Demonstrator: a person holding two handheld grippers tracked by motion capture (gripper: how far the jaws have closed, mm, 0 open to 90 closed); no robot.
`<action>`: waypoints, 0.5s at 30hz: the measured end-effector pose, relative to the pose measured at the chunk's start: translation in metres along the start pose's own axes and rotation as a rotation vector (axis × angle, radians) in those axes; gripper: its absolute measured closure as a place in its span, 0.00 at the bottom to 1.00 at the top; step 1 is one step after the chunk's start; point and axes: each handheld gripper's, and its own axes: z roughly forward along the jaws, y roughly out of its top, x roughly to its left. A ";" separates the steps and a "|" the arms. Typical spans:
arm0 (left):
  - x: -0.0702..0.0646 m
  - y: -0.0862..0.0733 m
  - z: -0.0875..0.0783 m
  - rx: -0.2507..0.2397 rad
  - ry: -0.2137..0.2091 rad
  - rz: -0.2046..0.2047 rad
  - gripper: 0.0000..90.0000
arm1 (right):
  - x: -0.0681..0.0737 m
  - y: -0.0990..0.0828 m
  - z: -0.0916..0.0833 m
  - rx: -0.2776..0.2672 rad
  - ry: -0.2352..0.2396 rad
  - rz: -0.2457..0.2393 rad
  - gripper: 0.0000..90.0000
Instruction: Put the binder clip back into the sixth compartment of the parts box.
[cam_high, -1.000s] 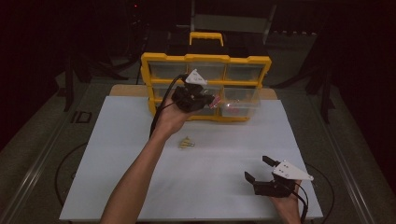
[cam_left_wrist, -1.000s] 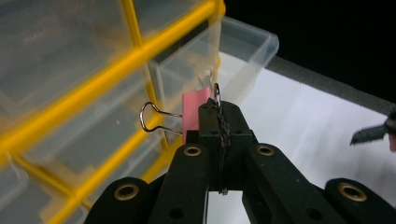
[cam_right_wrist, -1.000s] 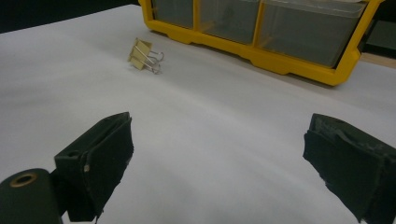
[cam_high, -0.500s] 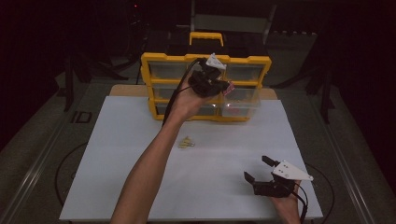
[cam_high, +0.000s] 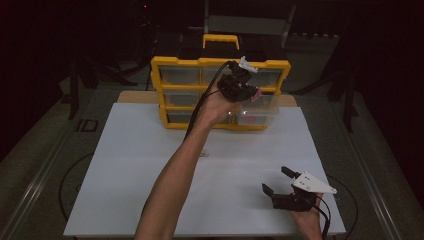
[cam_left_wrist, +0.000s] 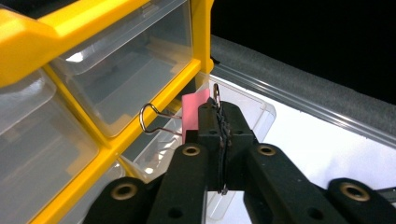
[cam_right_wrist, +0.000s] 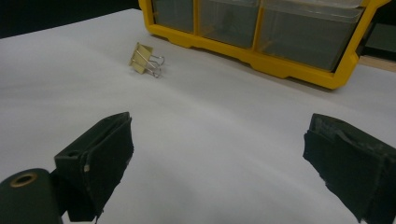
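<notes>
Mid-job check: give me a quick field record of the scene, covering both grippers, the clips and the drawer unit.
left gripper: raised at the organizer's right side, jaws pinching a pink binder clip by one wire handle, just beginning to ease open
right gripper: low on the table, jaws wide, nothing between them
yellow drawer organizer: upright at the table's far edge
clear drawer: pulled out at lower right, below the pink clip
gold binder clip: lying loose on the white table

Drawer cabinet at the far edge of the table.
A pulled-out drawer is jutting from its lower right; the left gripper is hanging over that drawer, pinching a binder clip. A second clip is lying before the cabinet; the right gripper is sitting at the near right.
</notes>
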 end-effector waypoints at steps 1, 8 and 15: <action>0.000 -0.001 0.001 0.005 0.029 0.002 0.73 | 0.000 0.000 0.000 0.000 0.000 0.001 0.09; 0.009 -0.011 -0.005 0.033 0.106 -0.048 0.17 | -0.001 0.000 -0.001 -0.002 -0.002 0.002 0.09; 0.016 -0.027 -0.011 0.056 0.124 -0.056 0.11 | 0.000 0.000 0.001 0.002 -0.001 -0.004 0.09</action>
